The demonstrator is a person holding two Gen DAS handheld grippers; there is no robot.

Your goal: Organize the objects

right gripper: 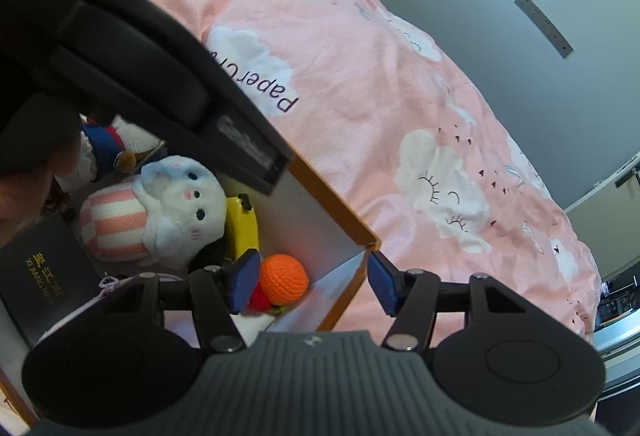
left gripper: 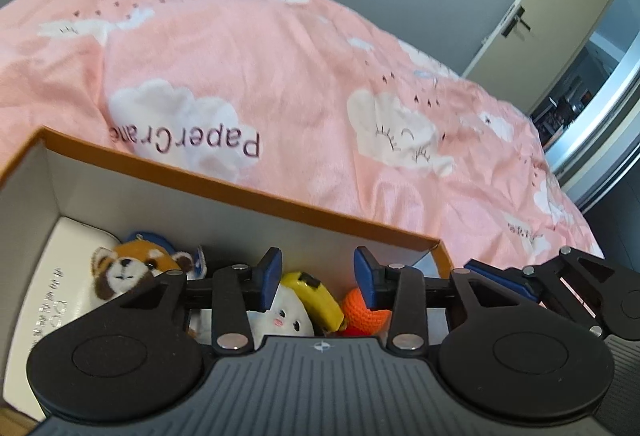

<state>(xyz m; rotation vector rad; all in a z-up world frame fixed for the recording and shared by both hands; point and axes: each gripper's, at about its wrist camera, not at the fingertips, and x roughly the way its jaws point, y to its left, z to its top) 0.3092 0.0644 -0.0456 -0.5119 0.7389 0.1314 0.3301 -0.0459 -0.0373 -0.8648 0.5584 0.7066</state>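
Note:
An orange-rimmed cardboard box (left gripper: 248, 192) with white inside walls holds soft toys. In the left wrist view I see a red panda plush (left gripper: 128, 268), a white bunny plush (left gripper: 286, 318), a yellow item (left gripper: 316, 294) and an orange crochet ball (left gripper: 360, 312). My left gripper (left gripper: 318, 276) is open and empty above them. In the right wrist view my right gripper (right gripper: 312, 282) is open and empty over the box's corner (right gripper: 372, 244), next to the orange ball (right gripper: 284, 278). The bunny (right gripper: 184, 204) with a pink-striped body and a black booklet (right gripper: 44, 268) lie there too.
The box sits on a bed with a pink cloud-print duvet (left gripper: 280, 76). The left gripper's body (right gripper: 140, 64) crosses the upper left of the right wrist view. A blue-dressed toy (right gripper: 106, 150) lies behind the bunny. A door (left gripper: 560, 16) stands at the right.

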